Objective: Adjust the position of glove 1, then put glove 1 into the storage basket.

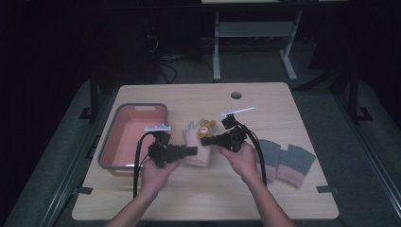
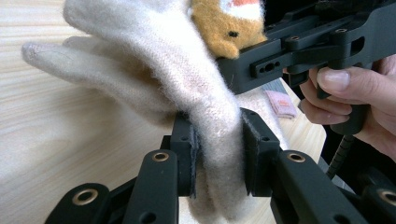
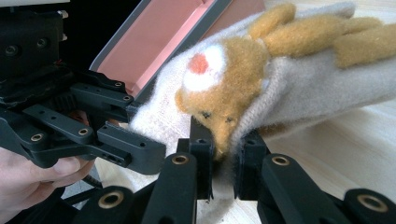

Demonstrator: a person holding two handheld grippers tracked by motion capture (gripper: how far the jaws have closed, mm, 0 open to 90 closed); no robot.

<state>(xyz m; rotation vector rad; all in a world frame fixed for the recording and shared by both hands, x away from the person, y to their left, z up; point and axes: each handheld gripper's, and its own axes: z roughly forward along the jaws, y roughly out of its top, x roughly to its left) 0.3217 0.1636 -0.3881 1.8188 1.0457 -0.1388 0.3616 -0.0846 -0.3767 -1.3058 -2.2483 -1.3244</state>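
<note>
A cream woolly glove (image 1: 197,144) with an orange bear face patch (image 1: 206,126) is held between both grippers over the middle of the table. My left gripper (image 1: 193,151) is shut on the glove's cuff edge; in the left gripper view its pads squeeze the cream wool (image 2: 219,135). My right gripper (image 1: 206,140) is shut on the glove from the other side; in the right gripper view its pads pinch the fabric just under the bear face (image 3: 224,100). The cream glove's fingers (image 3: 327,37) point away from the right gripper (image 3: 225,161).
A pink bin with a grey rim (image 1: 124,166) stands left of the hands. A pair of grey gloves with pink cuffs (image 1: 286,161) lies at the right. A round cable hole (image 1: 236,95) sits near the table's far edge.
</note>
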